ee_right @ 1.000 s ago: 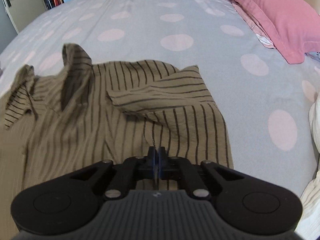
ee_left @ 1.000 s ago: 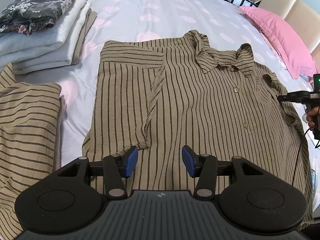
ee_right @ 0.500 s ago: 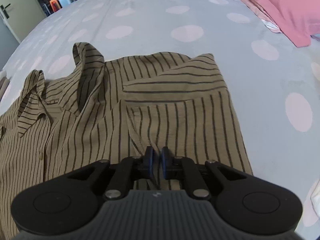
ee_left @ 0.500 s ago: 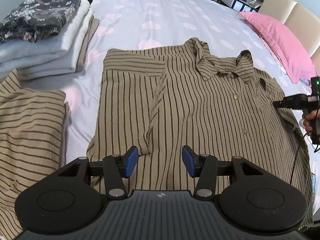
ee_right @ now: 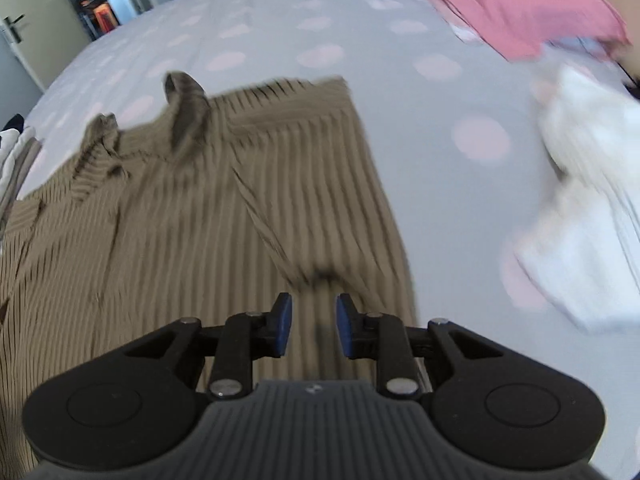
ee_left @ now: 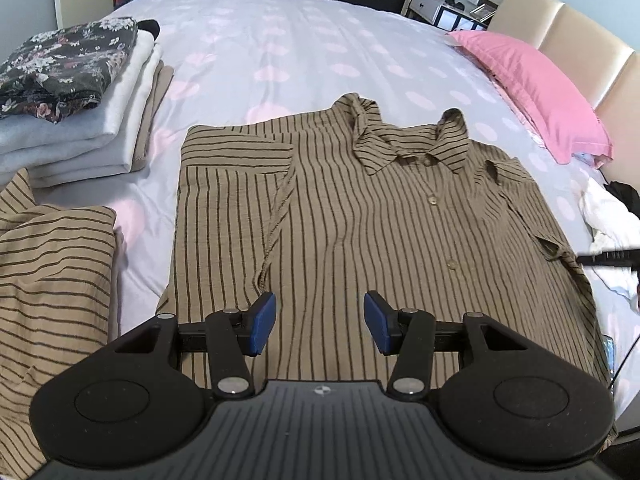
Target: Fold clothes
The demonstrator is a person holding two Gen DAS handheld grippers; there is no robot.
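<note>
Left claw (ee_left: 320, 328) spread, empty, above striped shirt (ee_left: 360, 208); right claw (ee_right: 310, 326) just opening, empty, over folded sleeve (ee_right: 320, 168).

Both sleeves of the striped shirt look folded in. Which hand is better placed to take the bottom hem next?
Probably left: the left gripper hangs open over the striped shirt near its hem. The right gripper, just opened and empty, sits at the side edge.
</note>
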